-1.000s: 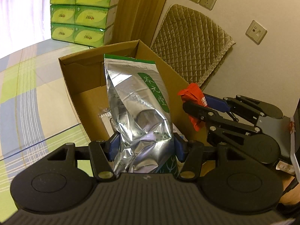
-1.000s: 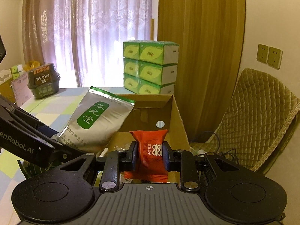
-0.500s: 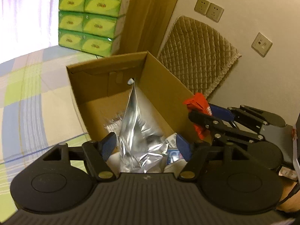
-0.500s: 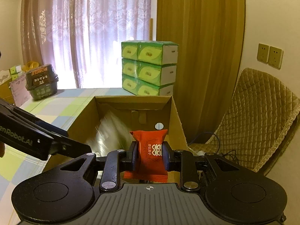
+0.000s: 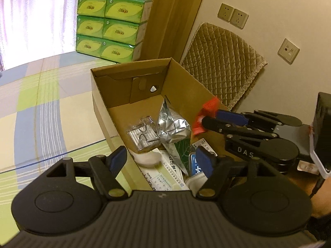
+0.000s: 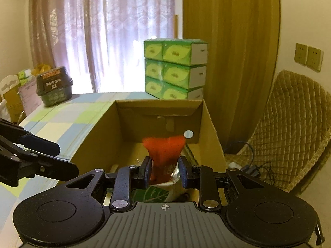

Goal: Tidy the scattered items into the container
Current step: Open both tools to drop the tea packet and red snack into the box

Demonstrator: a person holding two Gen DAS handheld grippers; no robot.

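Note:
The open cardboard box point(image 5: 128, 68) point(image 6: 157, 103) stands on the checked tablecloth. A crumpled silver tea bag point(image 5: 171, 124) lies inside it among a clear plastic packet point(image 5: 142, 134) and white printed packs point(image 5: 165, 175). My left gripper point(image 5: 160, 156) point(image 6: 66, 158) hangs open over the box's near left corner, holding nothing. My right gripper point(image 6: 164, 165) point(image 5: 209, 117) reaches over the box's right wall, shut on a red snack packet point(image 6: 163, 146) point(image 5: 208, 106). The packet looks motion-blurred.
Stacked green tissue boxes point(image 5: 111, 26) point(image 6: 175, 70) stand behind the box. A quilted chair point(image 5: 223, 57) point(image 6: 293, 128) sits right of it against the wall. A dark tub point(image 6: 54, 86) is at the table's far left. Bare tablecloth point(image 5: 41, 103) spreads left of the box.
My left gripper opened and let the silver tea bag drop into the box, where it now lies. My right gripper moved forward over the box with the red packet.

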